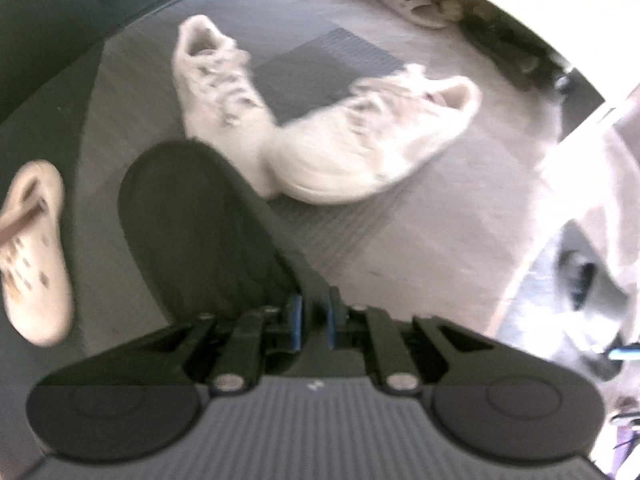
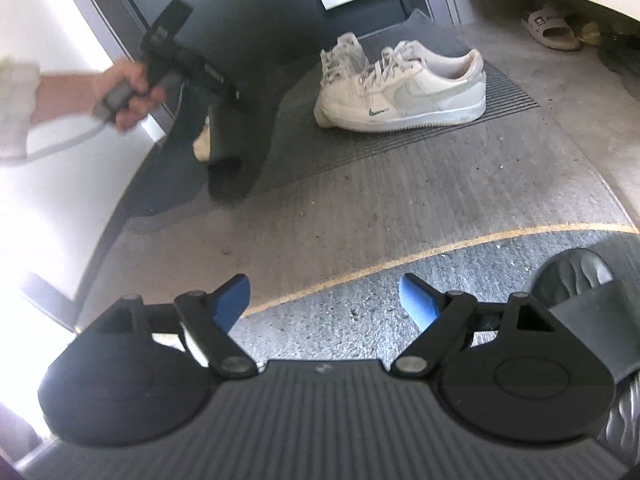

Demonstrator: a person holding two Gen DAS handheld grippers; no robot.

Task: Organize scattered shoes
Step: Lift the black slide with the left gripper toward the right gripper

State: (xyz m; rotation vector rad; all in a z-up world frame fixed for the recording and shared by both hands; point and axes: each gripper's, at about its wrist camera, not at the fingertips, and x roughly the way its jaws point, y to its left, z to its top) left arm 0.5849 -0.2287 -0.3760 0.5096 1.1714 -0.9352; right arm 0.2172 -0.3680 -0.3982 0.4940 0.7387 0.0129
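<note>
- While your left wrist view smears with blur, the black slide point(image 1: 192, 220) pinched in your left gripper point(image 1: 314, 320) hides part of the mat point(image 1: 360, 232) beneath it.
- Your left gripper's blue pads are clamped nearly together on that slide's edge; it hangs clear of the floor.
- Your right gripper point(image 2: 326, 300) stands wide apart, holding and touching nothing.
- White sneakers point(image 2: 404, 88) sit together mid-mat; a beige clog point(image 1: 34, 252) lies by its left edge; a pale slide point(image 2: 554, 28) sits beyond the far right corner, half in shadow.
</note>
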